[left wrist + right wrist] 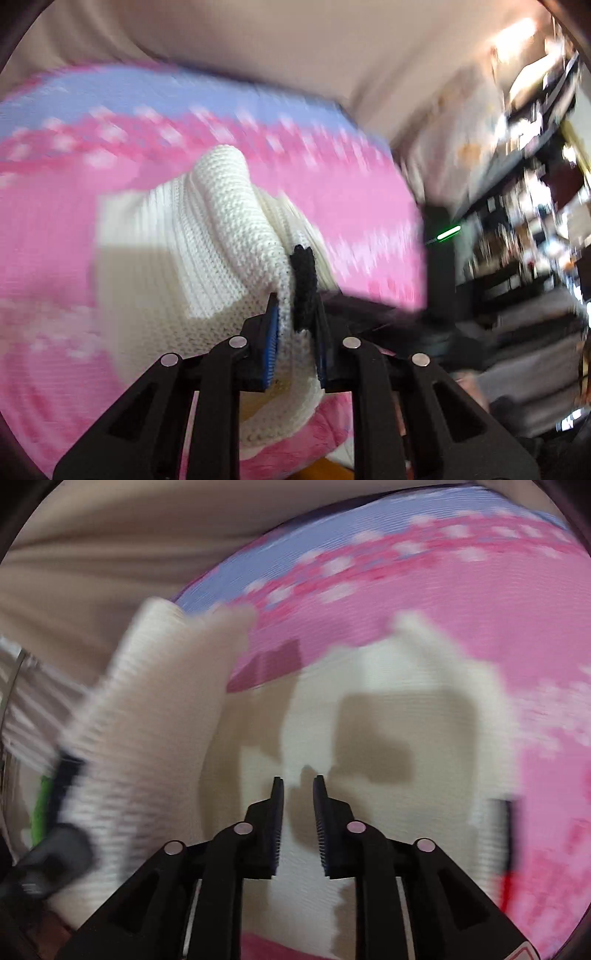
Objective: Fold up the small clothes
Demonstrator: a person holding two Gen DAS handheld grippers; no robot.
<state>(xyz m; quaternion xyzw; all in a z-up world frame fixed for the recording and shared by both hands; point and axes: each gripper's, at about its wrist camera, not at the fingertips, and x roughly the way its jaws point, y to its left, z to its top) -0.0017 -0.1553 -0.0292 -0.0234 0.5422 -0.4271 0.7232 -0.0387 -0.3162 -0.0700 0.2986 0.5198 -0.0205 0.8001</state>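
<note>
The left gripper [295,328] pinches an edge of the white knit garment [207,236], lifted over the pink blanket [44,229]. The right gripper [298,805] hangs above the garment, jaws parted, holding nothing.

Bright, even light; heavy motion blur smears both my views, fisheye corners go dark, and my jaws' shadow falls ahead.

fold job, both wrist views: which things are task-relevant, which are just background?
In the job:
- white knit garment, black trim at its edge
- left hand-held gripper, shut on that edge
- right hand-held gripper, jaws apart, nothing between them
- pink and blue blanket underneath

Lying about:
- cluttered shelves, blurred
- beige cloth behind
</note>
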